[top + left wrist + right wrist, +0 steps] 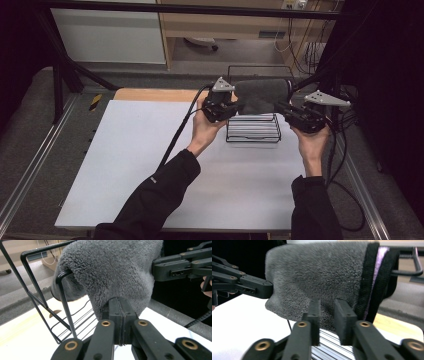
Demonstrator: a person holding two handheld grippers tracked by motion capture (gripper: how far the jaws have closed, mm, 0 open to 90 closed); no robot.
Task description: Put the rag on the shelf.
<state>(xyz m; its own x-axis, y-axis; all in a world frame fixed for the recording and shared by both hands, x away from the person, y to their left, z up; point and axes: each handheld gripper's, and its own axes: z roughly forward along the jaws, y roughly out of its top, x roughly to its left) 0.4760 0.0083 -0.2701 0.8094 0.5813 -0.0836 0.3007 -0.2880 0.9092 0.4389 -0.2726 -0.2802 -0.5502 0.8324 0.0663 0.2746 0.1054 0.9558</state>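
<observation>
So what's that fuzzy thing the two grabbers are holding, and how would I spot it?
Look at the white table, then at the black wire rack near its far edge. Draped over the rack's top bar hangs a grey fleecy towel: the one soft thing there, with a black-and-purple edge strip.

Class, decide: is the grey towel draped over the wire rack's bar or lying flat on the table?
Draped. The grey towel hangs over the black wire rack, above the table.
</observation>
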